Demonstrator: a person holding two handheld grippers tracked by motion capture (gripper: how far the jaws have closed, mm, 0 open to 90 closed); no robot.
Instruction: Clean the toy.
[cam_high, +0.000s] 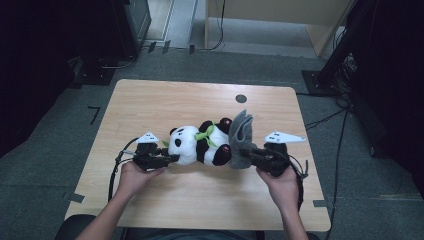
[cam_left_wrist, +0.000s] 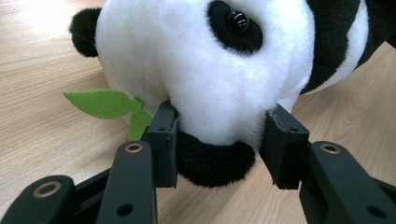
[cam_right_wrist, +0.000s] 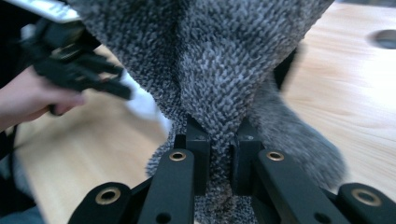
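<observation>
black-and-white panda (cam_high: 197, 145), speckled grey cloth (cam_high: 241, 137)

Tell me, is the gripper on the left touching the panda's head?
Touching. In the left gripper view, the left gripper has both black jaws pressed into the white fur of the toy panda, squeezing its head from either side.
</observation>
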